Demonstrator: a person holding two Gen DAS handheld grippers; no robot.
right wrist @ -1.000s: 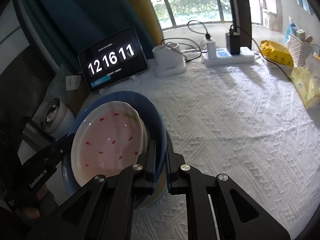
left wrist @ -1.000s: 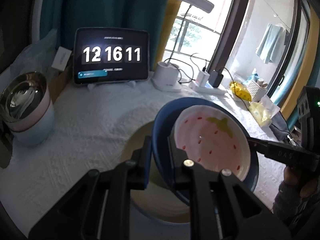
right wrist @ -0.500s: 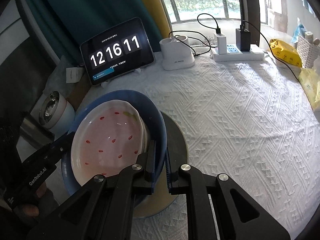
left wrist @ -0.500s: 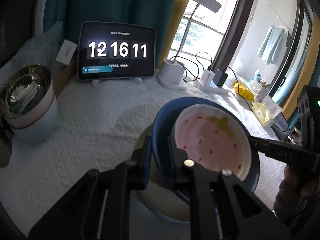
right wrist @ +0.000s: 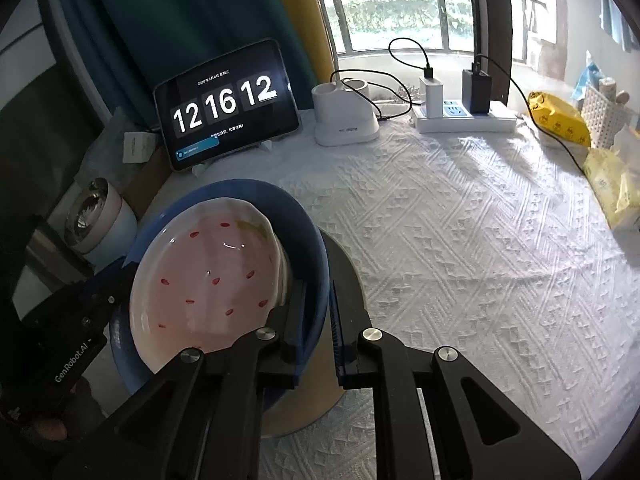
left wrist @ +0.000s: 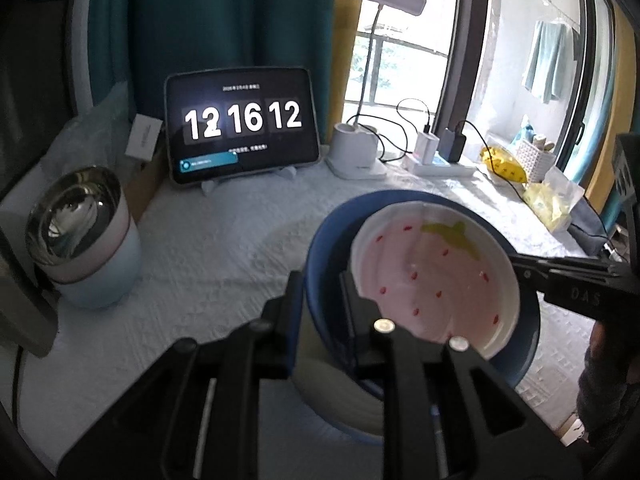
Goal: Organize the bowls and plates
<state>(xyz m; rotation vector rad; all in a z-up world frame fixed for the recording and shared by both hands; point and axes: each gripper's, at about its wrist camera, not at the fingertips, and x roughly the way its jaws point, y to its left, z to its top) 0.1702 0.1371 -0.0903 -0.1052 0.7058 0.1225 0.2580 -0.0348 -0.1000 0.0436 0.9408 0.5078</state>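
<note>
Both the left tongs (left wrist: 320, 312) and right tongs (right wrist: 318, 312) are clenched on opposite rims of the blue bowl (right wrist: 308, 232), which hangs level between them directly above the white plate (left wrist: 336, 392).

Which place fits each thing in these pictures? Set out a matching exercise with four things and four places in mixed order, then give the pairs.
Things:
1. strawberry dish
2. blue bowl
3. tablet clock
4. steel-lined cup

Places:
A. propped upright at the back of the table
B. nested inside another dish
C. standing at the left edge of the table
D. gripped at opposite rims by the left gripper and the right gripper

Pairs: 1-B, 2-D, 3-A, 4-C
</note>
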